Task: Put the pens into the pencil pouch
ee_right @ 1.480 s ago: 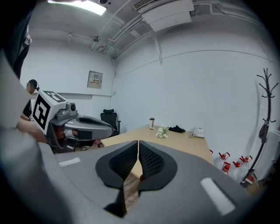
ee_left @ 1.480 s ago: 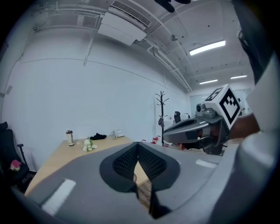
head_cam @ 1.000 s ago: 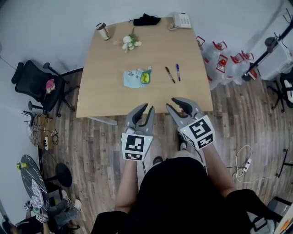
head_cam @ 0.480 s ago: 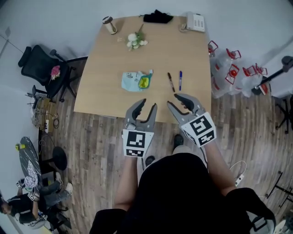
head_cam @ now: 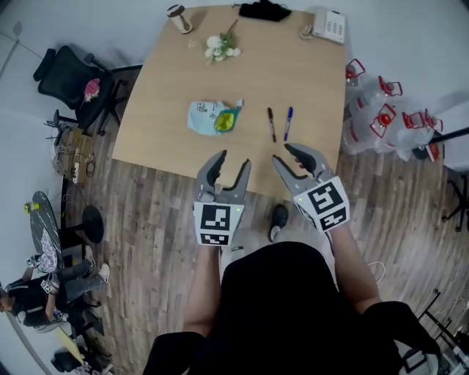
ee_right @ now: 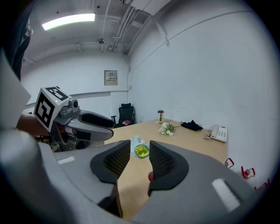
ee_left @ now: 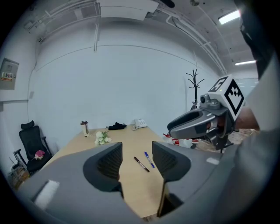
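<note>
- The left claw (head_cam: pixel 233 161) reaches over the near edge of the desk (head_cam: pixel 300 80); its jaws have just been opening and now stand wide apart with nothing between them
- The right claw (head_cam: pixel 284 154) is level with it, just beside it; its jaws have also just been opening, are spread wide, and hold nothing
- Ahead of the right claw, a black pen (head_cam: pixel 271 124) and a blue pen (head_cam: pixel 288 123) lie side by side on the desk, close but not touching
- Left of the pens, ahead of the left claw, the light blue pencil pouch (head_cam: pixel 212 119) lies flat
- Farther off lie white flowers (head_cam: pixel 220 47)
- At the far edge are a black cloth (head_cam: pixel 265 10) and a white telephone (head_cam: pixel 328 24)
</note>
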